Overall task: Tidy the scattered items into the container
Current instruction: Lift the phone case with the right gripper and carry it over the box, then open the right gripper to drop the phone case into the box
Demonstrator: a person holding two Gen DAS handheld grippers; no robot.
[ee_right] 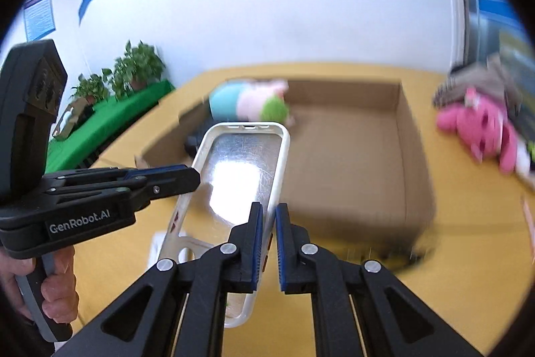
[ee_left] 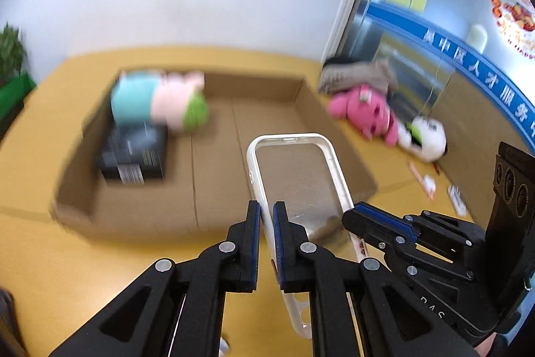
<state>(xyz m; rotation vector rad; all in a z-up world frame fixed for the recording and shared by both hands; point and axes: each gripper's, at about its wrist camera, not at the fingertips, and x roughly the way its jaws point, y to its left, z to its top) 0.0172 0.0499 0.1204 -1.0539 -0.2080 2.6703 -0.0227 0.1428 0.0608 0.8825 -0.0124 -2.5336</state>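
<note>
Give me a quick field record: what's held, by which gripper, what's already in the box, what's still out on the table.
held item: white-rimmed phone case, lifted above the table
left gripper: jaws shut on the case's left rim
right gripper: jaws shut on the case's right rim
container: open cardboard box on the yellow table
in the box: pastel plush toy lying over black boxes
still out: pink plush toy, white plush toy, small items near them, too blurred to name

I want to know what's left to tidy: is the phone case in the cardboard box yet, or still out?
Out. The phone case hangs in front of the cardboard box, gripped on opposite edges by the left tongs and right tongs.
</note>
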